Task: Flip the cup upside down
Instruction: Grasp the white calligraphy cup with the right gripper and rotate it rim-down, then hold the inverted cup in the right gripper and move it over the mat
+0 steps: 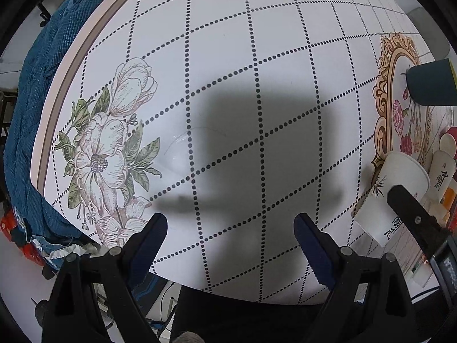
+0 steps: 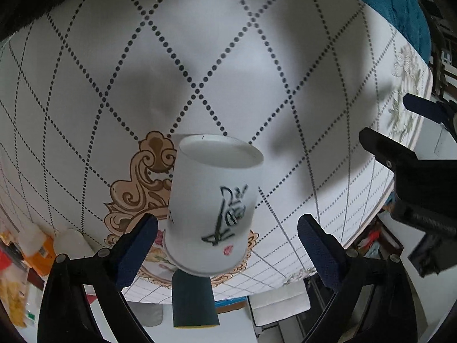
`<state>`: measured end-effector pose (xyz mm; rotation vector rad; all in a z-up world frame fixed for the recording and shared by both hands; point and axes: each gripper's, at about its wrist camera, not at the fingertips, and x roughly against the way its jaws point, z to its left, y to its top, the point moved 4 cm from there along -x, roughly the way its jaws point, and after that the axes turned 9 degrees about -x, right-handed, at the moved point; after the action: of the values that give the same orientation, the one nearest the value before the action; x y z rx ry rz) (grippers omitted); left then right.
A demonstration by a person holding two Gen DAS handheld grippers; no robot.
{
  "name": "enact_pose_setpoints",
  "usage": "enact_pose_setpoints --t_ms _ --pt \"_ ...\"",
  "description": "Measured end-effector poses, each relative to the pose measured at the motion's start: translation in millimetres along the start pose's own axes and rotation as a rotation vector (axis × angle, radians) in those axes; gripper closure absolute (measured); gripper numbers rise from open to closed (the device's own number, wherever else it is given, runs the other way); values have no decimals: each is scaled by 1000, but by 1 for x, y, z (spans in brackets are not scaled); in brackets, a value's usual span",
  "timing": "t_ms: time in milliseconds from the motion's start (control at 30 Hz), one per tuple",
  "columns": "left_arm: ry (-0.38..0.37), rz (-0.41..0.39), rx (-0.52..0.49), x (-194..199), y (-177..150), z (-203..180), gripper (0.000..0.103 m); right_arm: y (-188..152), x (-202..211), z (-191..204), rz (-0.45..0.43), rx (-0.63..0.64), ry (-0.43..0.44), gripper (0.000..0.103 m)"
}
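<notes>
A white paper cup (image 2: 214,205) with black brush writing is between the fingers of my right gripper (image 2: 227,220). Its closed base faces the camera and its rolled mouth rim points away. The jaws stand open, with a gap between each blue pad and the cup's wall. I cannot tell whether the cup rests on the table or is off it. In the left wrist view the same cup (image 1: 391,188) is at the right edge, tilted, with one black right finger (image 1: 414,214) in front of it. My left gripper (image 1: 231,220) hangs open and empty over the tablecloth.
The round table (image 1: 228,57) has a white cloth with dotted diamonds and flower prints. A dark teal cup (image 2: 194,300) stands just beyond the white cup. Bottles and packets (image 1: 442,168) crowd that side. A blue quilt (image 1: 34,114) lies past the table's left edge.
</notes>
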<state>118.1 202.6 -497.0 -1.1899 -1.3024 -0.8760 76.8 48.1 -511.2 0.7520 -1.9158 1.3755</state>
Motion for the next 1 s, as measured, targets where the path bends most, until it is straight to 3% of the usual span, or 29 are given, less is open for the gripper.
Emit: enact_pose_setpoints --t_ms 667,1000 --pt "15 1 -14 1 1 4 12 7 -29 -48 21 -78 46 36" --pt "32 -15 0 5 -11 14 12 10 -41 -61 34 -215 101 37"
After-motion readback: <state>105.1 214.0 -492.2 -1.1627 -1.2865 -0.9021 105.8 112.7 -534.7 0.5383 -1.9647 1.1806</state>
